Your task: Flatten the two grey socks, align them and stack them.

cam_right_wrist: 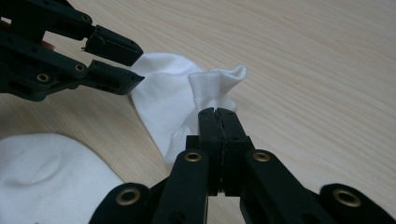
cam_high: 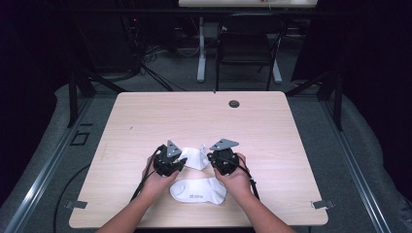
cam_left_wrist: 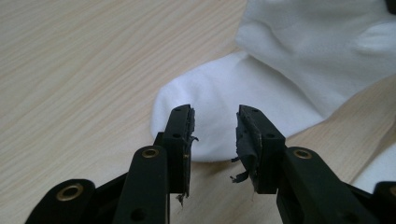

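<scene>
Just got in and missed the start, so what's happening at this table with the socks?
A person at a wooden table holds a two-jaw gripper in each hand and works on two white socks. The right gripper is shut on the ribbed cuff of the farther sock, lifting that edge a little. The left gripper is open, its jaws poised at the sock's rounded toe end without gripping it. The nearer sock lies flat between the person's wrists, untouched.

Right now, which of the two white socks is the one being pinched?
On the wooden table, look between the two hand-held tools. The far sock lies there, its ribbed cuff pinched in the right tool and lifted; the near sock lies flat by the person's wrists.
</scene>
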The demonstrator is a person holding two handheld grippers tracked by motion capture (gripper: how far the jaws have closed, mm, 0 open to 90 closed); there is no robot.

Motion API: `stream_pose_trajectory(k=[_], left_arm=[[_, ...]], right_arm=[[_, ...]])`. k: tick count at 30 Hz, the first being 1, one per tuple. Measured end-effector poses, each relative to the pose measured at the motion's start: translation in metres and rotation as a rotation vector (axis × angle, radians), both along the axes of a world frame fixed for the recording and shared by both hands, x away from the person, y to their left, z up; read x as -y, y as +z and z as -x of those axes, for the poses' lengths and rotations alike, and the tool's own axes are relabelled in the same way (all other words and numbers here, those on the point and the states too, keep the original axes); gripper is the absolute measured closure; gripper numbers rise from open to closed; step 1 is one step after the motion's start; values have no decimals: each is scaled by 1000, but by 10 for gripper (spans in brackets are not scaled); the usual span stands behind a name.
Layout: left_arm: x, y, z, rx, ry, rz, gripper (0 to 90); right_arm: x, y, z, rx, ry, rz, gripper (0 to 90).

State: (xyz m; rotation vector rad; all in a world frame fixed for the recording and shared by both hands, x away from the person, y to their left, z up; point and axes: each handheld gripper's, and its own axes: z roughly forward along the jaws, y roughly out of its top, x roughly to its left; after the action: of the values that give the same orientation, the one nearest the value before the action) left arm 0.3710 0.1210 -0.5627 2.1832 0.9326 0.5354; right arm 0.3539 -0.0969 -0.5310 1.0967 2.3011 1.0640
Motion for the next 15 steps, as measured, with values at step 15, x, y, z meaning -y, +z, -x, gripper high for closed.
stream_pose_trajectory(k=[15], left_arm=[[1, -13, -10, -69, 21, -12, 785]], right_arm=[[22, -10, 1, -25, -39, 1, 900]])
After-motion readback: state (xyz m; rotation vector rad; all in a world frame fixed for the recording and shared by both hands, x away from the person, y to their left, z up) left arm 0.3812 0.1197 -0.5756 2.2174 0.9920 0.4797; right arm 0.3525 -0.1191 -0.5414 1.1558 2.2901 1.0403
